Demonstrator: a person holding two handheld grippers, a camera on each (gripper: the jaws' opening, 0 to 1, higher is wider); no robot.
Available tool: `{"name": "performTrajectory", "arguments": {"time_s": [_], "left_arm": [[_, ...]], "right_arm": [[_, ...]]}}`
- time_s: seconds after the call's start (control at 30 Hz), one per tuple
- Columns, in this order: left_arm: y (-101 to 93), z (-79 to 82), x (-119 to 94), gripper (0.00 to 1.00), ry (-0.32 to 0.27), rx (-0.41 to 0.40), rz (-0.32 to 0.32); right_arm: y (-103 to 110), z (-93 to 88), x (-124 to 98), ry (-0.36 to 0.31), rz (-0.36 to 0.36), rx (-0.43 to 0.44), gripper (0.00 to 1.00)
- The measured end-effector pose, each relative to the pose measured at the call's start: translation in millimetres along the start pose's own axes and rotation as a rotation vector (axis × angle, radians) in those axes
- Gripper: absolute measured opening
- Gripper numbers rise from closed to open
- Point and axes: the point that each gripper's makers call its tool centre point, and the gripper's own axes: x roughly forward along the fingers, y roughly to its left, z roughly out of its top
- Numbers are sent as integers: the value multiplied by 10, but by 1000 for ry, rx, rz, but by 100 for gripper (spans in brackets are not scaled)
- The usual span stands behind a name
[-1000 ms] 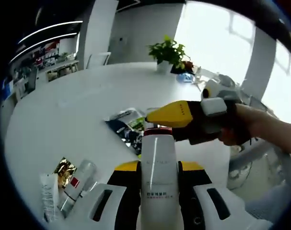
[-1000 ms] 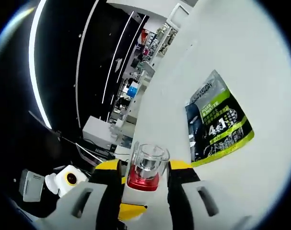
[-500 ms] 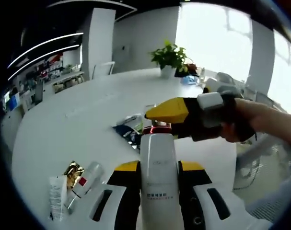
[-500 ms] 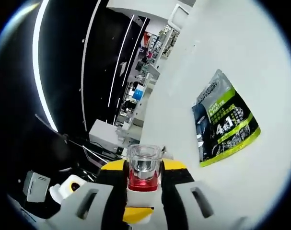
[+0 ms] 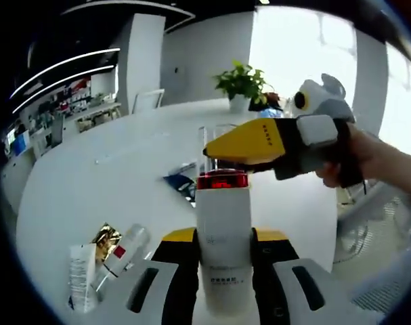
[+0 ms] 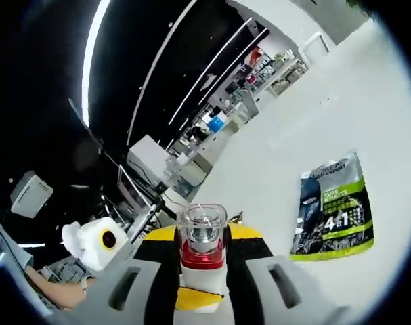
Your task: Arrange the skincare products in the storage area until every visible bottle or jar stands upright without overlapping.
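Sachet (image 6: 332,207), tubes (image 5: 97,261) lie near held bottle (image 5: 223,257).

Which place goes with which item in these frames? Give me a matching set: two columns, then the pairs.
Items:
1. white pump bottle
2. green-and-black pouch
3. potted plant
4. white tube

Places:
A. far edge of the table, by the window
B. lying flat on the table beside a gold sachet
C. held between both grippers
D. lying flat on the white table, alone

Pairs: 1-C, 2-D, 3-A, 4-B
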Motion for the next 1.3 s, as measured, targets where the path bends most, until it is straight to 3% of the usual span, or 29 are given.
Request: {"name": "performTrajectory", "arguments": {"time_s": [0.33, 0.8, 1.3], "left_arm": [[14, -16, -27, 25, -19, -6, -10], [-30, -37, -74, 26, -19, 75, -75], [-171, -114, -223, 28, -52, 240, -268]], "right_arm": [[262, -39, 72, 46, 90, -320, 25], [357, -105, 50, 99, 144, -470, 25], [561, -244, -64, 153, 293, -585, 25]]}}
